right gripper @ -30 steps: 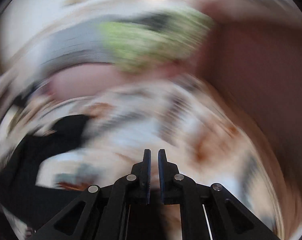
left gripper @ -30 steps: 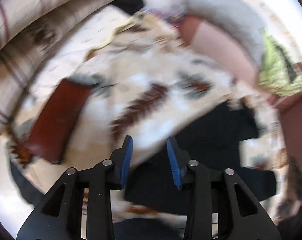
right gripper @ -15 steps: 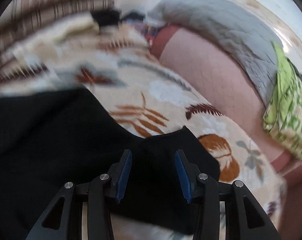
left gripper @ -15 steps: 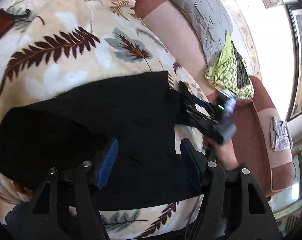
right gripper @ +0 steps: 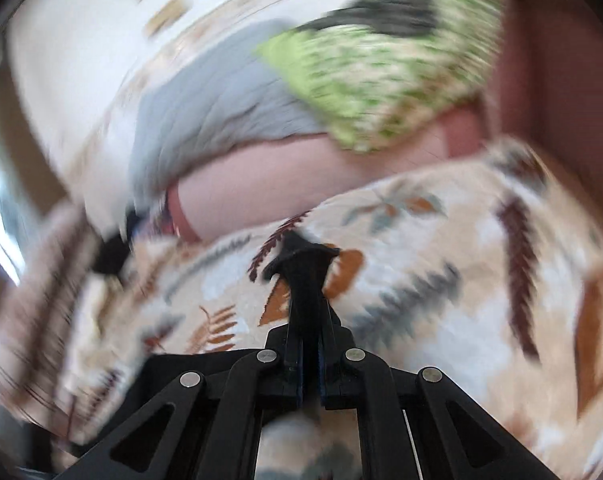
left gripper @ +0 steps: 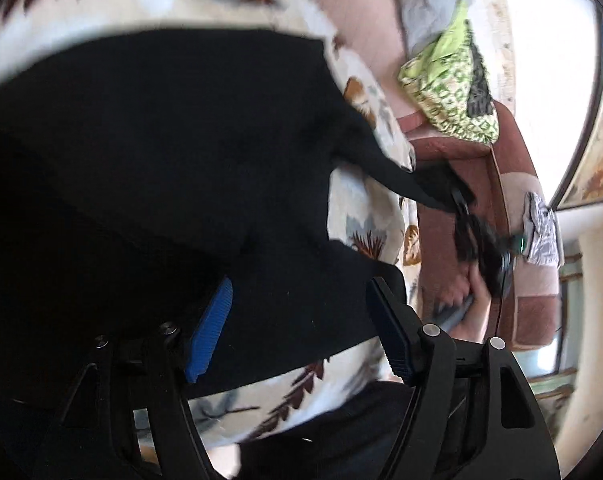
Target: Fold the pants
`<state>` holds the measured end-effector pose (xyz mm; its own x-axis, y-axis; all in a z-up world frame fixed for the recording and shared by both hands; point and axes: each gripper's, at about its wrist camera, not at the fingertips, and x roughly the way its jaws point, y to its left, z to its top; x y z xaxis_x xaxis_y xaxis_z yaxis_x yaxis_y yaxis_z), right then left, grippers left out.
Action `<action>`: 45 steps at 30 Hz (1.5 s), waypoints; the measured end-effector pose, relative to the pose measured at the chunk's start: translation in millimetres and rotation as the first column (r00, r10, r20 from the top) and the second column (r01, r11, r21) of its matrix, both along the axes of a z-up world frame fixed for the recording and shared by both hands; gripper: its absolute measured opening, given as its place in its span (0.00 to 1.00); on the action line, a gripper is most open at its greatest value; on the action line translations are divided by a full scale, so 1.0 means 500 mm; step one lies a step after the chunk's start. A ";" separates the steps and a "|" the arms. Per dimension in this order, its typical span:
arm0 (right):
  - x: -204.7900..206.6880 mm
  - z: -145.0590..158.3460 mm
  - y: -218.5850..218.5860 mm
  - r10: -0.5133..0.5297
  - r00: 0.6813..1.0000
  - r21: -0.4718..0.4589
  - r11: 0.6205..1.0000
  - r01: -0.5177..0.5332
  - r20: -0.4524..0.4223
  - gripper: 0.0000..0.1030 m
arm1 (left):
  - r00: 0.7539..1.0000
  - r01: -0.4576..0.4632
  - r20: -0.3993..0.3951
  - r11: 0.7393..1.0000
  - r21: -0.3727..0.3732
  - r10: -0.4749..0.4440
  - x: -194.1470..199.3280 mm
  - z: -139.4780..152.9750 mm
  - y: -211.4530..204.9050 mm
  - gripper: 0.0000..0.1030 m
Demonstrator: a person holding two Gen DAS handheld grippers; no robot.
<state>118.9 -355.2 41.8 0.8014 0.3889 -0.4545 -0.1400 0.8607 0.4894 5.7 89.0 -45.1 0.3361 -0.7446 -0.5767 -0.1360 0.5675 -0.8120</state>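
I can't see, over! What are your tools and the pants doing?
Left tool open over the black pants, just widened. Right tool shut on a pants corner, pulling it out. Nothing blocking, over.

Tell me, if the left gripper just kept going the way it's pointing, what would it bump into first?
Most likely the black pants. The left gripper is open just above them, and the dark cloth fills the space ahead, lying on the leaf-print cover. Depth is hard to judge.
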 end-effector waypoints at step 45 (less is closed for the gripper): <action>-0.065 -0.121 -0.111 -0.136 0.984 -0.140 0.983 0.119 -0.113 0.04 | 0.899 -0.428 -0.008 0.881 0.204 0.438 0.208 0.018 0.174 0.67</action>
<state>86.3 -410.8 -18.5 0.7762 0.2171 -0.5919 0.0284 0.9258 0.3768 109.7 176.0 -36.4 0.5650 -0.4042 -0.7193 -0.4431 0.5868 -0.6778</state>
